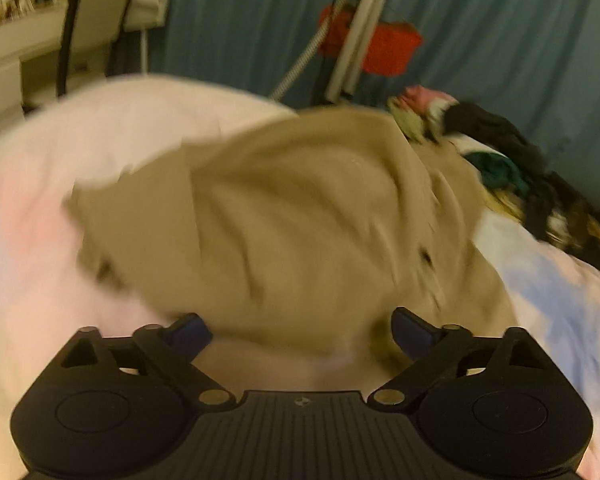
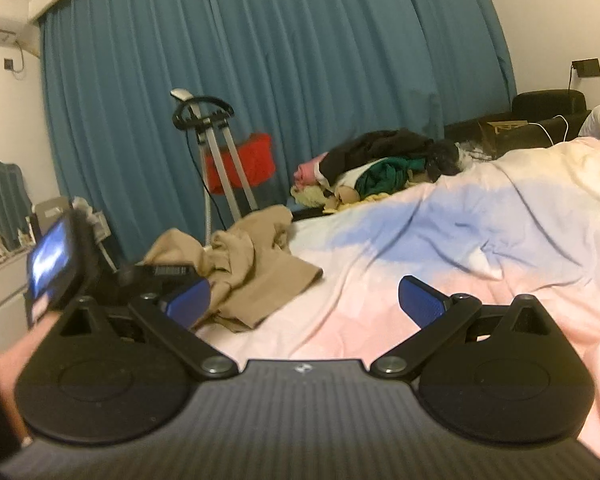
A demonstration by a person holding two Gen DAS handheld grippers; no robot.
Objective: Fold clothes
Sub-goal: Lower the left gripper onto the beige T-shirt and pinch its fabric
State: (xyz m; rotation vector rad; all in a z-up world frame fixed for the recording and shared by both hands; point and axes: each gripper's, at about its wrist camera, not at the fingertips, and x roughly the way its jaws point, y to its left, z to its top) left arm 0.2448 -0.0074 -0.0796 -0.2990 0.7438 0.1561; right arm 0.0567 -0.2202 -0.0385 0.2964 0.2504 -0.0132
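Note:
A crumpled tan garment [image 1: 292,216] lies on the pink and blue bedsheet [image 1: 28,264], blurred in the left wrist view. My left gripper [image 1: 302,332] hovers at its near edge with the jaws wide apart; the cloth's hem lies between the fingers and the pads do not press on it. In the right wrist view the same tan garment [image 2: 252,264] sits left of centre on the bedsheet [image 2: 440,240]. My right gripper [image 2: 304,304] stands open over bare sheet, with its left finger [image 2: 186,304] beside the garment's edge.
A pile of dark, green and pink clothes [image 2: 380,160] lies at the far side of the bed. A garment steamer stand [image 2: 216,152] and a red basket [image 2: 256,160] stand before the blue curtain [image 2: 300,60]. A hand holds a device with a lit screen [image 2: 48,264] at left.

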